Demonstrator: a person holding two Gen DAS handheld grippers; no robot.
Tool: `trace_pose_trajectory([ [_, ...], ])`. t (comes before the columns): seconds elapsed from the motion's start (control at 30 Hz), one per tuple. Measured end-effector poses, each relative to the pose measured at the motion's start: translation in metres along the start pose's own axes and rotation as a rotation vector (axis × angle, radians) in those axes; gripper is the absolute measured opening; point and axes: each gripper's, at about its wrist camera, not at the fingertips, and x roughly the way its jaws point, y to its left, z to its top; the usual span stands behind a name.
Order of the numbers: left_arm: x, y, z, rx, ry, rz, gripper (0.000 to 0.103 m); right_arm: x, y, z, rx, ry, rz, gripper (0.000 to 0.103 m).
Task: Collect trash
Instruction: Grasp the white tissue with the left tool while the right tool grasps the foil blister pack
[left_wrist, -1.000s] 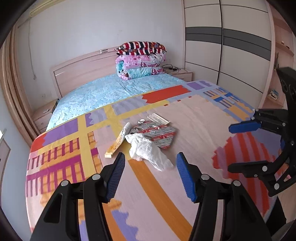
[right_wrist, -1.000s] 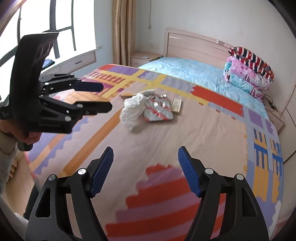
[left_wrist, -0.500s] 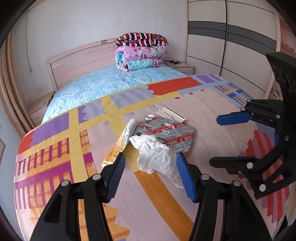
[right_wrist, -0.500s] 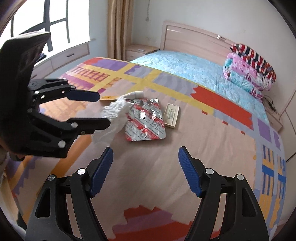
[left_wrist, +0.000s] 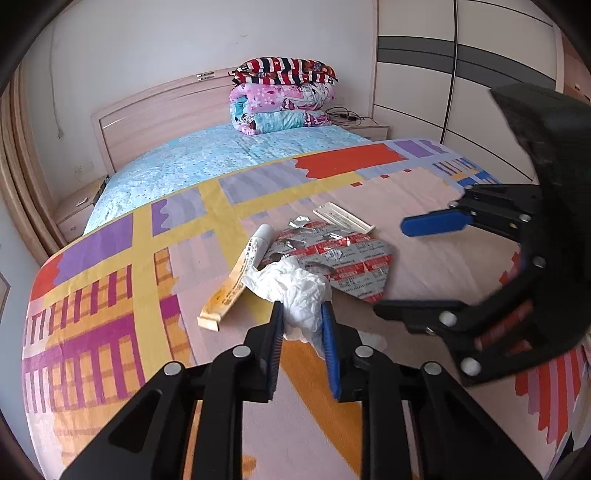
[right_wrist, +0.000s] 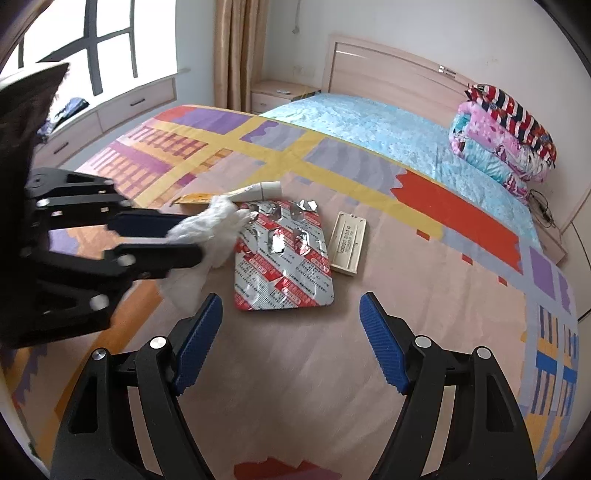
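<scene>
The bed (left_wrist: 258, 424) fills both views, its patchwork blanket carrying a small heap of litter near the middle of each frame. Largest of the heap is the red-and-silver blister sheet (right_wrist: 282, 258), lying flat at the centre of the right wrist view. Just to its right lies a cream plastic strip (right_wrist: 349, 243); above it, a yellow-and-white tube (right_wrist: 240, 194) lies on its side. A crumpled white tissue (left_wrist: 295, 291) rests partly over the sheet's near corner and against the tube.

The step in hand appears to be the first pick. The left hand-held gripper (left_wrist: 302, 325), at bottom centre of its own view, is pressed together on the tissue's lower fold, which bulges out above the blue pads. The right hand-held gripper (right_wrist: 291, 332) hangs spread and is opening further, with nothing between its fingers; the blister sheet lies just beyond them.

Next, the tissue likely needs lifting clear without dragging the sheet or tube along. The right gripper would probably have to catch the flat sheet by its edge. No bin shows in either view.
</scene>
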Motion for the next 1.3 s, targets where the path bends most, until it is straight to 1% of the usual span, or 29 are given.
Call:
trace_pose_trajectory([
  [0.1, -0.005, 0.001, -0.003, -0.018, -0.004, 0.005, 0.02, 0.008, -0.001, 0.002, 0.002, 0.028, 0.011, 0.076],
  [0.27, -0.014, -0.001, -0.004, -0.022, -0.015, 0.006, 0.02, 0.011, 0.0, 0.005, 0.006, 0.028, 0.015, 0.076],
  [0.43, -0.025, -0.002, -0.004, -0.029, -0.028, 0.009, 0.02, 0.016, -0.002, 0.009, 0.031, 0.036, 0.038, 0.076],
  [0.53, -0.033, -0.003, -0.006, -0.028, -0.032, 0.015, 0.02, 0.014, -0.003, 0.01, 0.037, 0.033, 0.039, 0.059],
  [0.67, -0.045, -0.002, -0.009, -0.036, -0.032, 0.022, 0.02, 0.009, 0.0, 0.005, 0.04, 0.027, 0.029, 0.059],
  [0.73, -0.054, -0.004, -0.011, -0.046, -0.041, 0.012, 0.02, 0.002, 0.001, 0.001, 0.046, 0.025, 0.033, 0.059],
  [0.97, -0.086, -0.019, -0.018, -0.043, -0.065, 0.021, 0.02, -0.028, 0.011, -0.011, 0.04, 0.0, 0.022, 0.059],
  [1.13, -0.103, -0.032, -0.023, -0.046, -0.079, 0.016, 0.02, -0.061, 0.02, -0.023, 0.028, -0.026, 0.006, 0.059],
  [1.23, -0.116, -0.042, -0.026, -0.046, -0.087, 0.012, 0.02, -0.082, 0.022, -0.031, 0.045, -0.043, 0.03, 0.059],
  [1.3, -0.125, -0.049, -0.029, -0.039, -0.094, 0.008, 0.02, -0.099, 0.027, -0.035, 0.035, -0.064, 0.03, 0.059],
])
